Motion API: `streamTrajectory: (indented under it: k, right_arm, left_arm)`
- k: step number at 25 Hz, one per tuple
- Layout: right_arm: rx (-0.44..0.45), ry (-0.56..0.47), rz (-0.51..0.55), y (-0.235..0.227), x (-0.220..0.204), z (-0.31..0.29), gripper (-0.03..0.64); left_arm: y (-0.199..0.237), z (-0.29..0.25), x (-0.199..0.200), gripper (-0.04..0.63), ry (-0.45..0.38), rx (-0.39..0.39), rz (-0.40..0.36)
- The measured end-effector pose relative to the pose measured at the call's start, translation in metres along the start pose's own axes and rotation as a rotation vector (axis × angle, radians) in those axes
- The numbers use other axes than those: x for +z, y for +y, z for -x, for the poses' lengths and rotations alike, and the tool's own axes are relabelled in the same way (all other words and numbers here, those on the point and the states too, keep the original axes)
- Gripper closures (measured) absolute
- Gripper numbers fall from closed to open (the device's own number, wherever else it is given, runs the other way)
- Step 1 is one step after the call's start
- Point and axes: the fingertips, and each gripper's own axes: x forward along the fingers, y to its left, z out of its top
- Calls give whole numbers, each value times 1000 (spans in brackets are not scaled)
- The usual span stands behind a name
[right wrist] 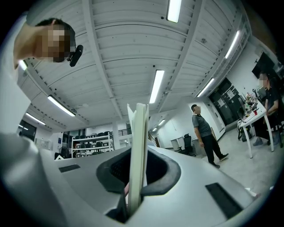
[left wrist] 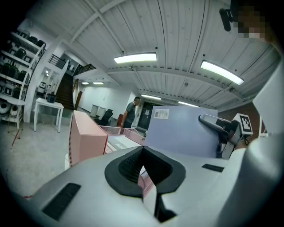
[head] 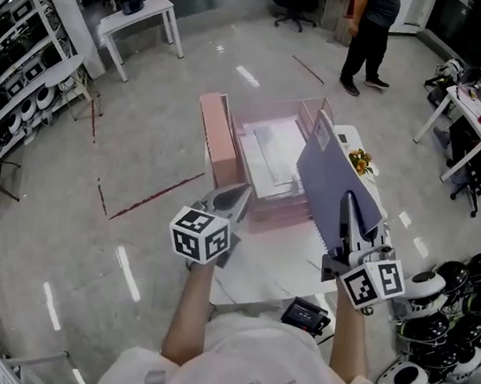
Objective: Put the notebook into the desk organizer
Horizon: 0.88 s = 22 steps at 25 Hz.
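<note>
While the right gripper (head: 349,207) pinches the notebook (head: 333,185) by its lower edge, the book stands upright ahead of it, with the desk organizer (head: 220,132) just to its left. Light and bendy, it likely holds best near the spine. The left gripper (head: 238,193) is pressed together, empty.

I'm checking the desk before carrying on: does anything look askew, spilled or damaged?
Nothing looks spilled or broken. Only the notebook is off level. The right tongs clamp its near edge and hold it tilted on edge by the pink organizer, not yet inside it.
</note>
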Motion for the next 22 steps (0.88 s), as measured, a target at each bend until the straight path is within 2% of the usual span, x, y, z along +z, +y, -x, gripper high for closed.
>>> streamTrajectory:
  k: [16,22]
  right_arm:
    - [-17,45,64,-16,-19,-46,577]
    - [-16,52,139,-20,-24,-60,577]
  left_arm:
    - [12,-25,9,578,18,-40,31]
    - [20,-33,4,578,33,-39,39]
